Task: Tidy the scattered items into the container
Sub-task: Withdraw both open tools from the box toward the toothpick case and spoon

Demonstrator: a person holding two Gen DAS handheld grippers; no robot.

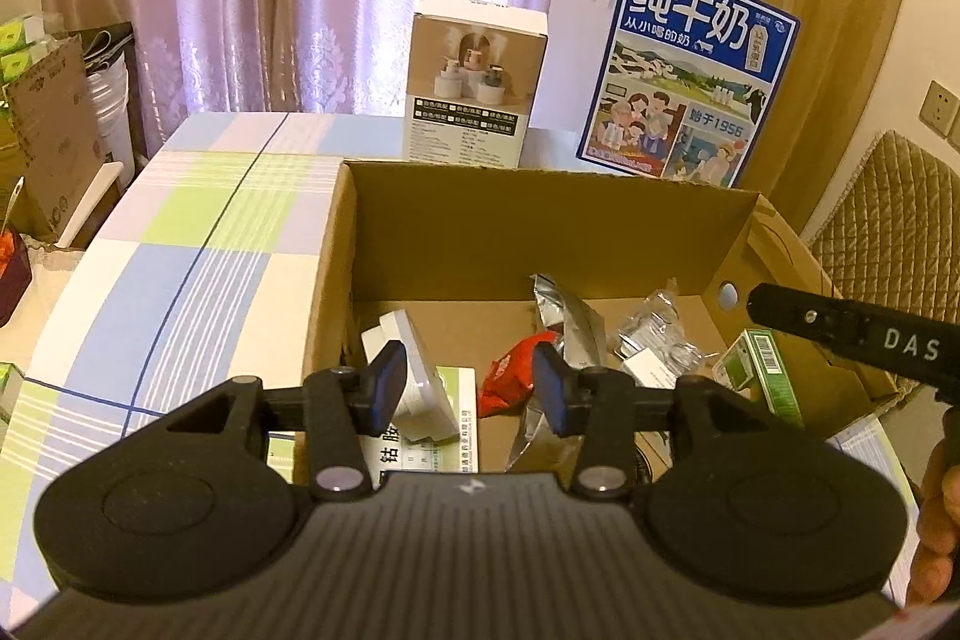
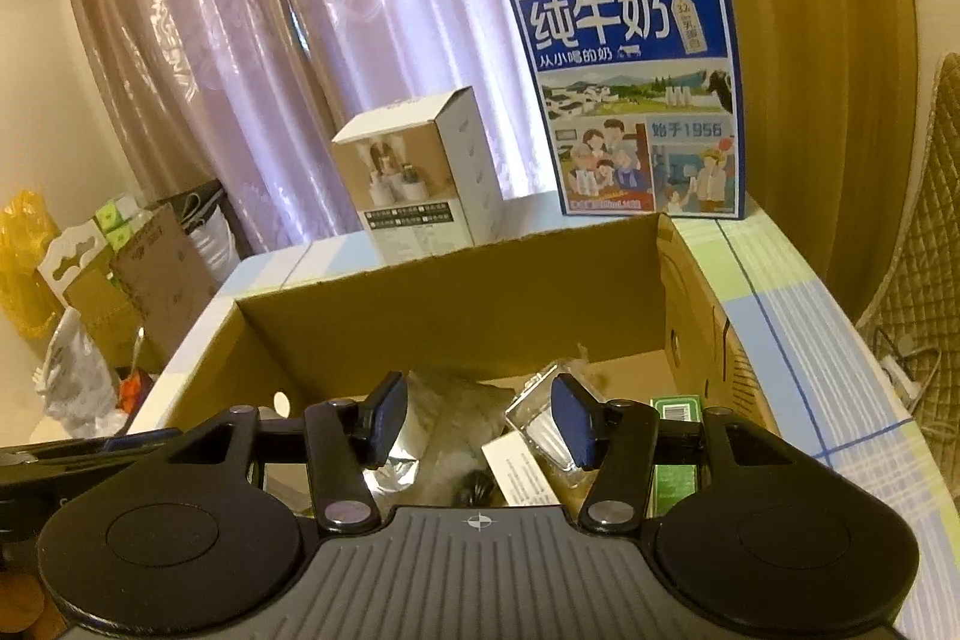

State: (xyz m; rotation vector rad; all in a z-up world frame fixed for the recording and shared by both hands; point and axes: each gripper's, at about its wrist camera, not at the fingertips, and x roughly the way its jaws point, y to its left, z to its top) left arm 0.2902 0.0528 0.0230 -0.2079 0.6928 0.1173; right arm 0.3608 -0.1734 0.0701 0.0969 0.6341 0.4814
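An open cardboard box point(image 1: 540, 220) stands on the checked tablecloth and holds several items: a white flat box point(image 1: 420, 388), a red wrapper point(image 1: 510, 376), a silver foil pouch point(image 1: 570, 316), clear plastic packaging point(image 1: 654, 334) and a green carton point(image 1: 762, 370). My left gripper point(image 1: 468, 388) hovers open and empty over the box's near side. My right gripper point(image 2: 477, 421) is open and empty above the box point(image 2: 456, 304), over the foil pouch point(image 2: 396, 466), clear packaging point(image 2: 540, 418) and green carton point(image 2: 675, 460). The right gripper's body shows at the right of the left wrist view point(image 1: 852, 334).
A white product box point(image 1: 474, 82) and a blue milk carton box point(image 1: 684, 70) stand behind the container at the table's far edge. Cardboard boxes and bags point(image 1: 54, 130) sit on the floor to the left. A quilted chair point(image 1: 900, 208) is at the right.
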